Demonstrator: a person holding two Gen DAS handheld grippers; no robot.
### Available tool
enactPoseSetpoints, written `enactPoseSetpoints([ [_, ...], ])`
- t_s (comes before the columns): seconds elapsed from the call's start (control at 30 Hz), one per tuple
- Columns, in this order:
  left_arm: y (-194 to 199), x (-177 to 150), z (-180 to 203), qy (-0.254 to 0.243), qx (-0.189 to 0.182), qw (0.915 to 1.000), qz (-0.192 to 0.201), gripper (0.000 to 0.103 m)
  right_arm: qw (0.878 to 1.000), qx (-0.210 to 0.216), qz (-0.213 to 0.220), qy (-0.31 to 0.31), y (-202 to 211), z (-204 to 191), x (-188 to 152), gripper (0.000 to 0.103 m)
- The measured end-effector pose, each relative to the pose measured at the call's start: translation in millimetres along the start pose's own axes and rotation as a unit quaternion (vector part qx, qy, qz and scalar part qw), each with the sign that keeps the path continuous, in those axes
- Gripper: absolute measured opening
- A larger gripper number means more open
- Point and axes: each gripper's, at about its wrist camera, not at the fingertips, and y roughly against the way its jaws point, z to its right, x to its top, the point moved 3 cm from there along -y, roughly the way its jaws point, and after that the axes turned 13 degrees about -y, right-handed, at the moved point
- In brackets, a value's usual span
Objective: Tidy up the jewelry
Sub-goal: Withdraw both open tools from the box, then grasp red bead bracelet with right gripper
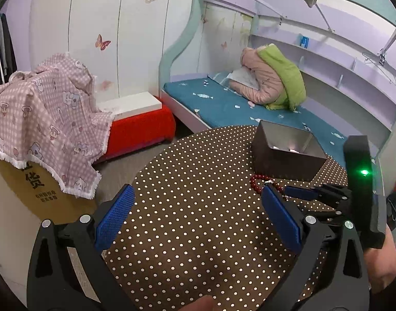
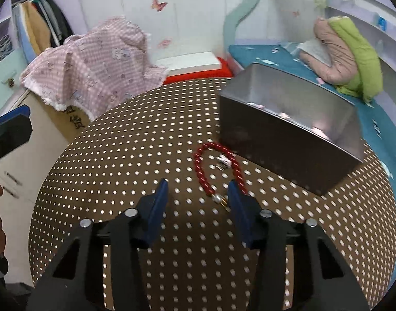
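Note:
A red bead bracelet (image 2: 213, 165) with a small silver charm and a gold clasp lies on the brown polka-dot table (image 2: 146, 142), just in front of an open grey metal box (image 2: 288, 140). My right gripper (image 2: 198, 190) is open, low over the table, its fingertips either side of the bracelet's near end without touching it. In the left wrist view the bracelet (image 1: 257, 182) lies beside the box (image 1: 283, 153), and the right gripper (image 1: 301, 193) reaches in from the right. My left gripper (image 1: 198, 197) is open and empty over the table's middle.
A cardboard box draped with a pink checked cloth (image 1: 42, 119) stands left of the table. Behind are a red stool with a white box (image 1: 138, 119) and a bed with a teal mattress (image 1: 223, 106) and folded jackets (image 1: 273, 80).

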Motion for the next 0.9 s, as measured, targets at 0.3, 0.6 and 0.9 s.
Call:
enactPoseSetpoints([
  [0.3, -20, -1, 2, -0.002, -0.001, 0.9999, -0.016, 0.098, 1.0, -0.017, -0.009, 0.007, 6, 11, -15, 0.007],
  [0.6, -50, 10, 43, -0.047, -0.04, 0.9979, -0.022, 0.098, 0.997, 0.018, 0.022, -0.07, 46, 38, -41, 0.006],
  [0.9, -67, 7, 81, -0.085, -0.074, 0.993, -0.035, 0.098, 0.98, 0.1, 0.069, -0.155, 93, 66, -31, 0.006],
])
